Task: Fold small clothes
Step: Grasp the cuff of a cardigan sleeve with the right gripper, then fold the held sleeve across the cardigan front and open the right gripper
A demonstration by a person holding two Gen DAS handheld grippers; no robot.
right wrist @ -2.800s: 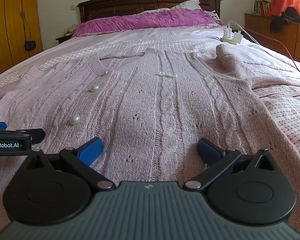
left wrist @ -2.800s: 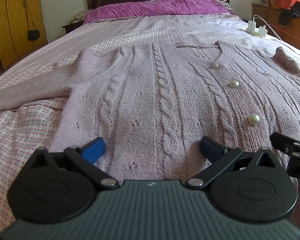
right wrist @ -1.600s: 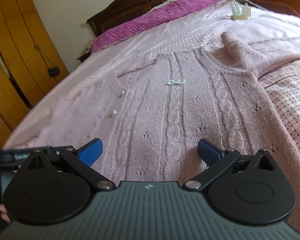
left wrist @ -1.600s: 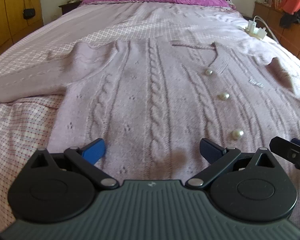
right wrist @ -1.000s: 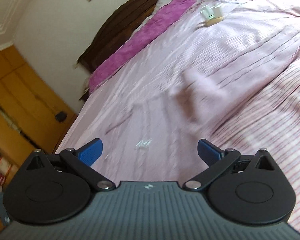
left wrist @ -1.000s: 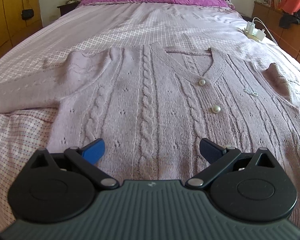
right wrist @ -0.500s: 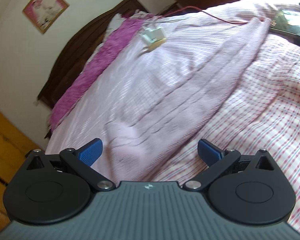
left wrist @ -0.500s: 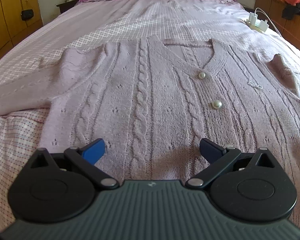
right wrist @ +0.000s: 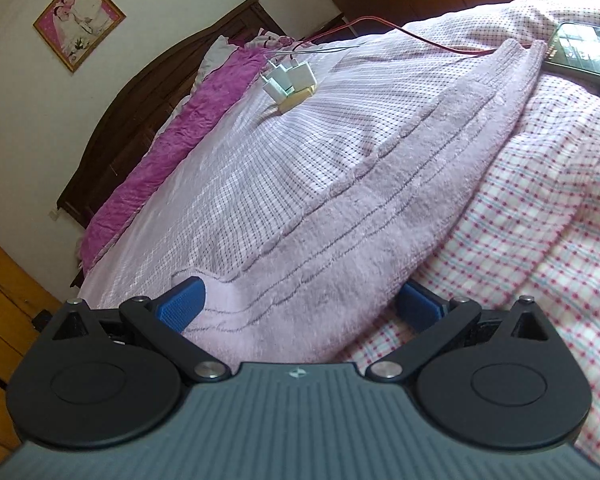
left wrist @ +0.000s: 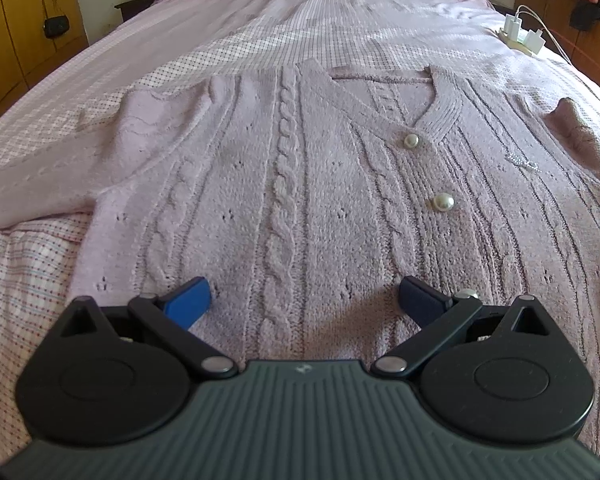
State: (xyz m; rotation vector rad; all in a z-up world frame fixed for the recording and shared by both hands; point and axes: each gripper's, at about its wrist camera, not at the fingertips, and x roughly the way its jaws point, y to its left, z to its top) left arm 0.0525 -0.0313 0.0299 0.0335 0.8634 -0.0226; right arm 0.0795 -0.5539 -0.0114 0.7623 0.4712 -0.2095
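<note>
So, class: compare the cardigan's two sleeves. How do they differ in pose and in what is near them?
The left sleeve lies stretched out to the side with no gripper over it; the right sleeve has the right gripper open astride it. The right sleeve's cuff lies beside a phone; the left sleeve's cuff is out of view. Both are pale pink knit, flat on the bed.
</note>
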